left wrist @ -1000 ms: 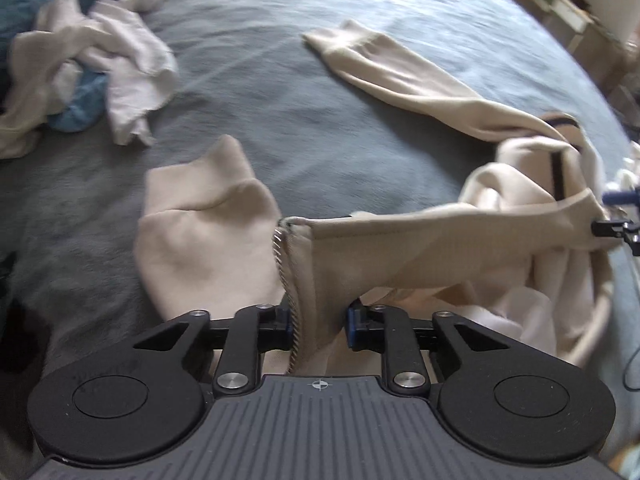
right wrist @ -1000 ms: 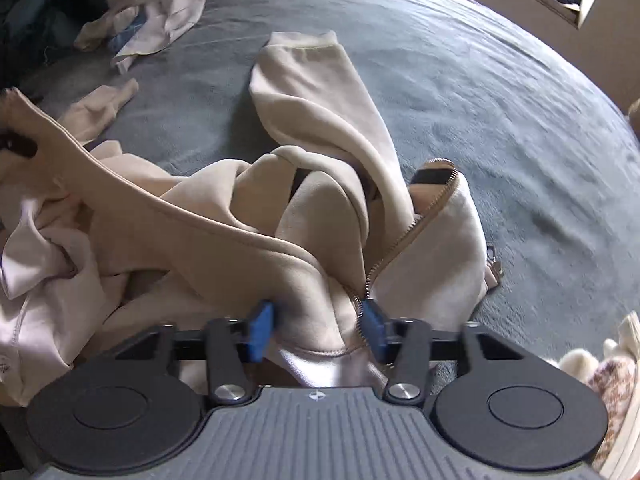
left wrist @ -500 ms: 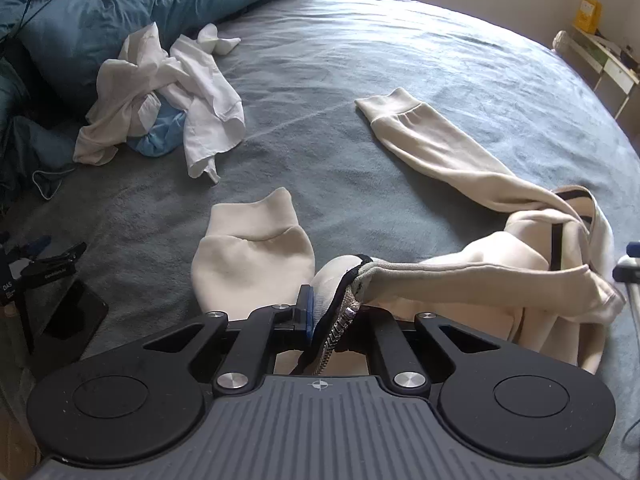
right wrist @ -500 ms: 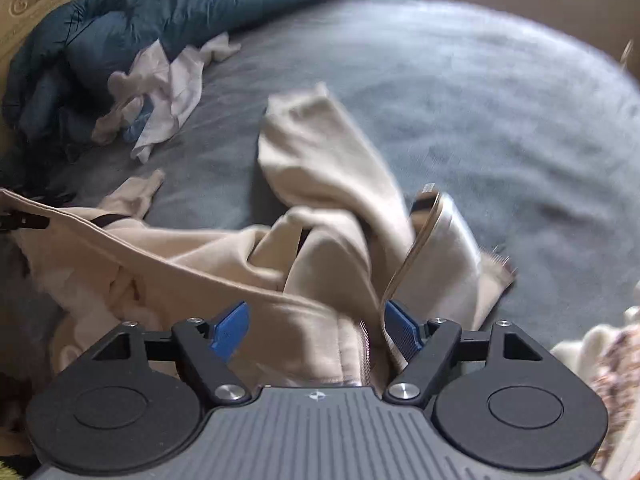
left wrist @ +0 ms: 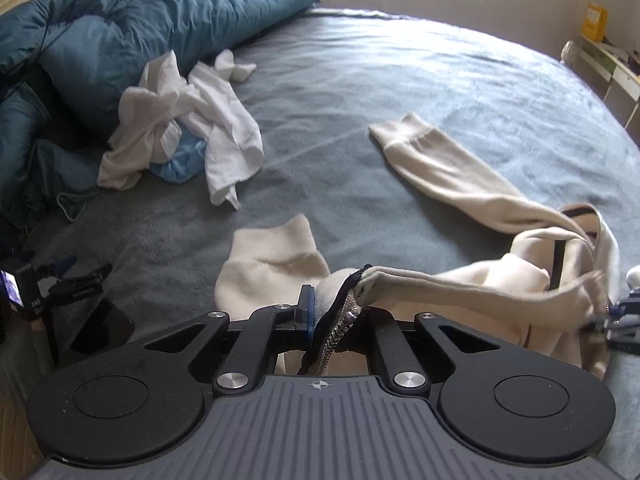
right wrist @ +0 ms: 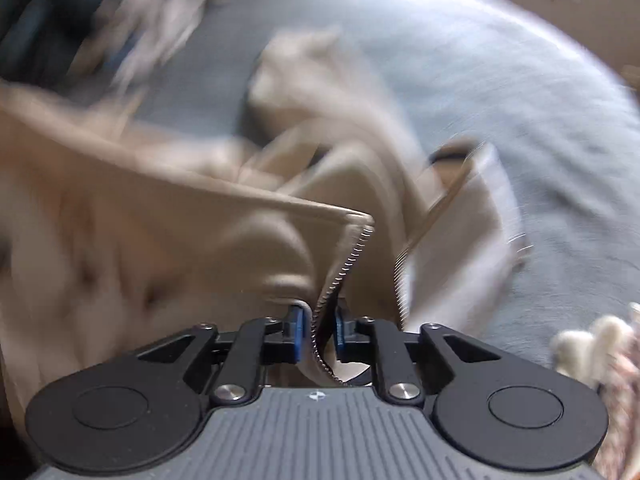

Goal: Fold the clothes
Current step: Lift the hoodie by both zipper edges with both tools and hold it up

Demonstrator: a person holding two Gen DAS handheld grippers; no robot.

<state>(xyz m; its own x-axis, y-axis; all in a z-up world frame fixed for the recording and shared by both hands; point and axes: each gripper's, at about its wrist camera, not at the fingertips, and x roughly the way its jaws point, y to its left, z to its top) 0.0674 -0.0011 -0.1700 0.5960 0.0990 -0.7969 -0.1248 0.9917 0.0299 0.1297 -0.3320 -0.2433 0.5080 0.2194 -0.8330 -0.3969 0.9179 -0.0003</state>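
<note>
A cream zip-up jacket (left wrist: 480, 292) lies rumpled on the grey bed cover (left wrist: 400, 80). One sleeve (left wrist: 440, 168) stretches away toward the back, and the other cuff (left wrist: 272, 264) lies near me. My left gripper (left wrist: 332, 316) is shut on the jacket's zipper edge and holds it off the bed. The hem runs taut to my right gripper (left wrist: 618, 316) at the right edge. The right wrist view is blurred by motion. There my right gripper (right wrist: 320, 332) is closing, its jaws pinching the other zipper edge of the jacket (right wrist: 180, 240).
A heap of white clothes (left wrist: 188, 120) over a light blue garment (left wrist: 180, 160) lies at the back left, against a teal duvet (left wrist: 120, 40). A black device on a stand (left wrist: 72, 288) sits off the bed's left edge. Shelves (left wrist: 612, 64) stand at the far right.
My left gripper has closed tight on the zipper edge and lifted it, so more of the bed shows. My right gripper opened wide, then closed on the other zipper edge.
</note>
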